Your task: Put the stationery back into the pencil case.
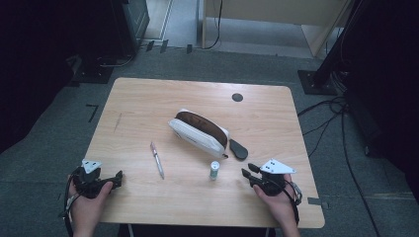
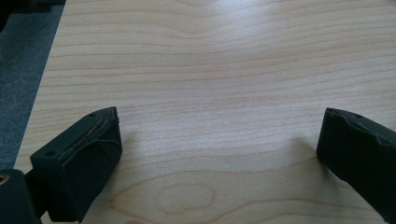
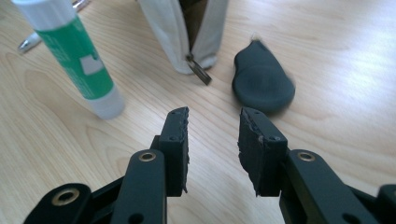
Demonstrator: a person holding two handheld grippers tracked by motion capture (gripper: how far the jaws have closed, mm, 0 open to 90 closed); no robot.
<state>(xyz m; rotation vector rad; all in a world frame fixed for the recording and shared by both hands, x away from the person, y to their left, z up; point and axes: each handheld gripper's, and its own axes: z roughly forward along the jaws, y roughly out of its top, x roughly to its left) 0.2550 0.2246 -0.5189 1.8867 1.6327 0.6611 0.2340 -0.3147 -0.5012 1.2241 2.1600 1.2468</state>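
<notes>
Wooden table (image 1: 148,98) holds open pencil pouch (image 1: 200,131) centre, glue stick (image 3: 74,51) upright nr right gripper (image 3: 212,128), jaws part-spread, empty, prob. lining up for pickup; left gripper (image 2: 219,140) wide apart, idle.

left tongs (image 2: 219,154) wide apart | right tongs (image 3: 214,140) narrowly parted, empty

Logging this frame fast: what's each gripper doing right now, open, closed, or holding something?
Left gripper: open wide, nothing between its jaws, bare table beneath.
Right gripper: open with a narrow gap, holding nothing; glue stick ahead, untouched.
</notes>
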